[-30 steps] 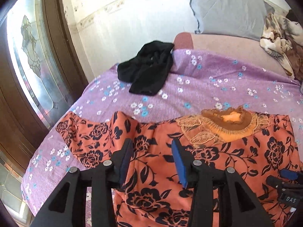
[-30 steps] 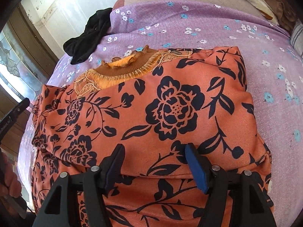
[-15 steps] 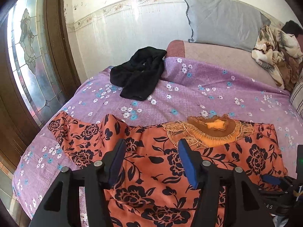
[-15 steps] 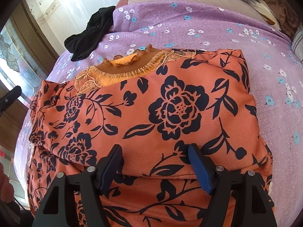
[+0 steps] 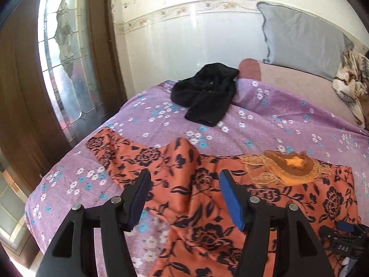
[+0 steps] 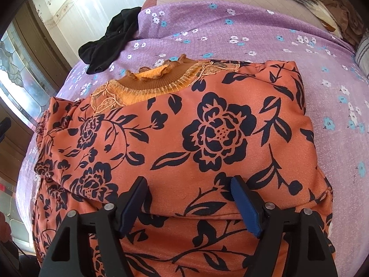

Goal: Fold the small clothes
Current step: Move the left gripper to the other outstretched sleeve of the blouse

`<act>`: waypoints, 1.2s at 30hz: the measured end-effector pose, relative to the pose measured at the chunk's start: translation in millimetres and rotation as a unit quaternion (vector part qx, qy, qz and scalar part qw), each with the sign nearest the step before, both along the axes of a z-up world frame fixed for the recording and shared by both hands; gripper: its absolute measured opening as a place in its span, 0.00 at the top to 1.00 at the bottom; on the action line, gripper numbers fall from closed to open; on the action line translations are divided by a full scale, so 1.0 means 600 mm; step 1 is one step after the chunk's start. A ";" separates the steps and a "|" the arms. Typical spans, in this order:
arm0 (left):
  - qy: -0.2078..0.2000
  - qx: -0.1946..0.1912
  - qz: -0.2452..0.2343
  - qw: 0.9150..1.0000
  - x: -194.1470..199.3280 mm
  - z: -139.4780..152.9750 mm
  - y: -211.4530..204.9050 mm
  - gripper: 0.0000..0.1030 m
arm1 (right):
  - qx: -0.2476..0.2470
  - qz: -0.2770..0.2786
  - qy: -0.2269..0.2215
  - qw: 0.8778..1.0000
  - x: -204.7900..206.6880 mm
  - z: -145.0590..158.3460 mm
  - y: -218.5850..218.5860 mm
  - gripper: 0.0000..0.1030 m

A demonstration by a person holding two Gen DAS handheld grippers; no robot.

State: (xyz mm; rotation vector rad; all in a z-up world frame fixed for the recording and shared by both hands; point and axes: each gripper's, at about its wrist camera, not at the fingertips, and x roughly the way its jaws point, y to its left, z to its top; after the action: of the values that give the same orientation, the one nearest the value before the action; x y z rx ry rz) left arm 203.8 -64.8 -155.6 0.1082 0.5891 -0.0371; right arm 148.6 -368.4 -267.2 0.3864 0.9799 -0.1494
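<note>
Under both tools (image 6: pixel 186 203), orange garment (image 6: pixel 207 138)

— Where was the garment (image 6: pixel 196 138) laid?

— It was spread on the bedsheet (image 6: pixel 253 37) at the near edge of the bed, its collar (image 6: pixel 150 80) turned toward twelve o'clock and one sleeve (image 5: pixel 120 152) stretched out toward ten o'clock.

— And what was found beyond it?

— A second bundle of clothing (image 5: pixel 205 97) was left at eleven o'clock, at the far left of the sheet. A pillow (image 5: pixel 304 43) was propped against the wall at one o'clock, with a blanket (image 5: pixel 352 85) heaped toward two o'clock. A door (image 5: pixel 57 69) was set at nine o'clock.
</note>
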 end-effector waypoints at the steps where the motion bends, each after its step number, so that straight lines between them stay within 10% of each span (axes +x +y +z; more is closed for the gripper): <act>1: -0.002 0.000 0.008 1.000 0.001 0.000 0.011 0.39 | -0.001 0.001 0.000 1.000 0.000 0.000 0.001 0.23; 19: 0.050 -0.018 0.125 0.991 0.041 -0.027 0.173 0.38 | -0.035 0.003 0.002 0.999 0.006 -0.001 0.019 0.17; 36: -0.013 -0.009 0.225 0.974 0.008 0.003 0.271 0.35 | -0.035 0.004 0.002 0.999 0.006 -0.001 0.019 0.17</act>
State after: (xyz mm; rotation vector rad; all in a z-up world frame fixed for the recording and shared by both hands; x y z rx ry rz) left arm 208.6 97.5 -153.6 -0.0446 0.5757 0.3986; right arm 152.3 -357.1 -267.7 0.3175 0.9768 -0.1773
